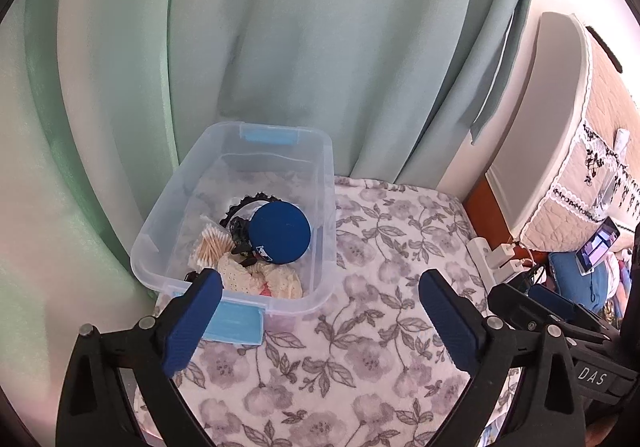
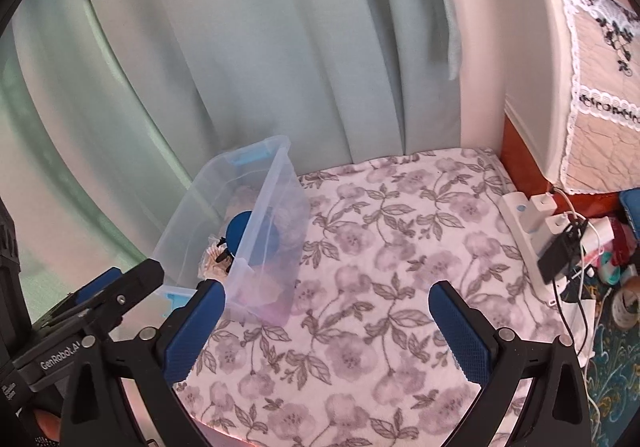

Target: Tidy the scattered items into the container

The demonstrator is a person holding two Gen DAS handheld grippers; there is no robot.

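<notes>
A clear plastic bin (image 1: 326,183) with blue latches stands on the floral blanket (image 1: 380,231) against the curtain. Inside lie a dark blue cap (image 1: 280,233), a bundle of cotton swabs (image 1: 212,247), a black headband (image 1: 240,207) and a cream lace scrunchie (image 1: 260,277). My left gripper (image 1: 320,279) hangs open over the bin's near right corner, nothing between its blue pads. The right wrist view shows the bin (image 2: 264,203) at the left, the cap (image 2: 240,231) visible through its wall. My right gripper (image 2: 326,293) stands open over bare blanket (image 2: 400,239), to the right of the bin, holding nothing.
Pale green curtains (image 1: 280,47) hang behind the bin. A white power strip (image 2: 524,231) with chargers and cables lies along the blanket's right edge. Beyond it sit clutter, a tape roll (image 2: 628,307) and a phone (image 1: 598,247). A lace-trimmed cover (image 2: 600,87) drapes over furniture at the right.
</notes>
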